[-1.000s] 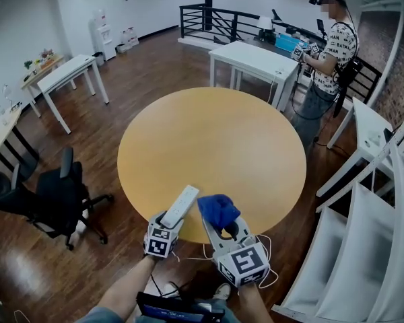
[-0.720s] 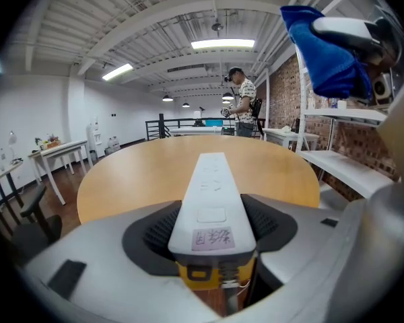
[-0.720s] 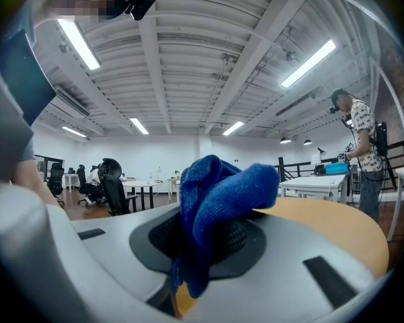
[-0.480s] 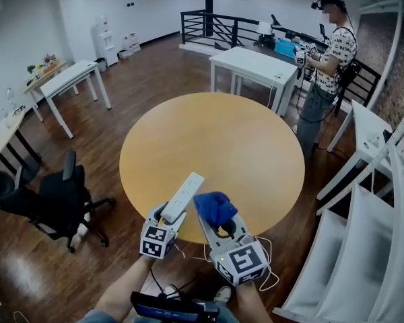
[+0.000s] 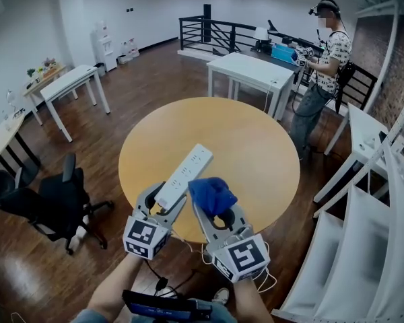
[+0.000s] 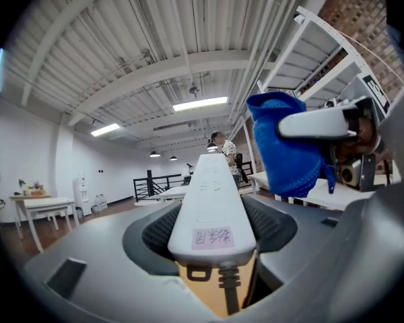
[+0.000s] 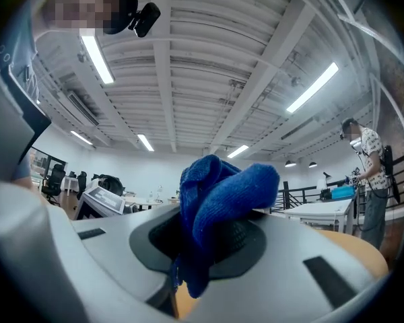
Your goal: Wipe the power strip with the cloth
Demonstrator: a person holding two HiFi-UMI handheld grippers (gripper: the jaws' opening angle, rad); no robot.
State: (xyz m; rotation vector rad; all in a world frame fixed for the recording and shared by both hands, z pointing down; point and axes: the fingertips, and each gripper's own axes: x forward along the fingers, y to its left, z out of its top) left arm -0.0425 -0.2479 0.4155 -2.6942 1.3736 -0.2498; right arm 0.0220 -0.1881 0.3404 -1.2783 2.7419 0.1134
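Lifted since the earlier frame, the white oblong plastic power strip (image 5: 184, 175) had come up from low over the near edge of the round tan wooden table (image 5: 256, 140). It now stood higher, tilted away from me, its far end over the tabletop and clear of the surface. The left gripper (image 5: 164, 203) was clamped on the strip's cord end, pads pressing its two long sides. Just to the right, the crumpled blue knitted cloth (image 5: 212, 195) was pinched in the right gripper (image 5: 217, 212), which had also risen, though less. From the head view the cloth overlapped the strip's near half, and I could not tell there whether they touched. I judged the wipe itself had not begun: both things were raised side by side, ready for the cloth to be drawn along the strip's face. The left gripper view gave me what the head view did not: a small pinkish label near the black cord (image 6: 230, 295), and background showing between the cloth and the strip's right edge, so they looked apart. The right gripper view showed only the cloth bulging above its jaws with a tail hanging below, no strip at all. Beyond the table, a person (image 5: 326, 52) stood at a white rectangular table (image 5: 249, 66).
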